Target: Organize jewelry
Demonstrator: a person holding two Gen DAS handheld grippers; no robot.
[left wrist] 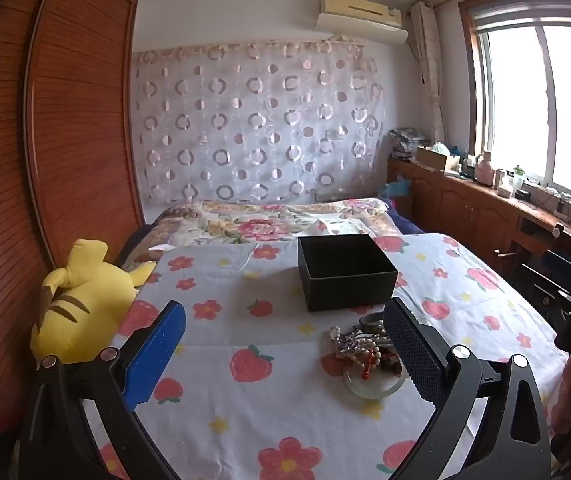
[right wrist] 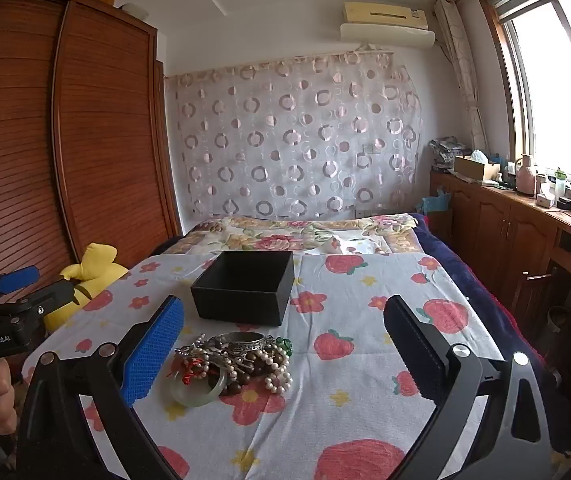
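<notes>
A pile of jewelry [right wrist: 233, 364] lies on the flowered cloth: pearl strands, dark bead strings, a silver bangle [right wrist: 245, 339] and a pale jade bangle [right wrist: 199, 390]. It also shows in the left wrist view [left wrist: 365, 350], partly hidden by my right-hand finger. An open, empty black box [right wrist: 245, 286] stands just behind the pile, also seen in the left wrist view [left wrist: 345, 270]. My left gripper [left wrist: 285, 352] is open, with the pile by its right finger. My right gripper [right wrist: 285, 352] is open, with the pile by its left finger. Both hover above the cloth, holding nothing.
A yellow plush toy [left wrist: 81, 304] lies at the cloth's left edge beside a wooden wardrobe [left wrist: 25, 160]. A flowered quilt [right wrist: 305, 236] lies behind the box. A wooden counter [right wrist: 525, 216] with small items runs under the window on the right.
</notes>
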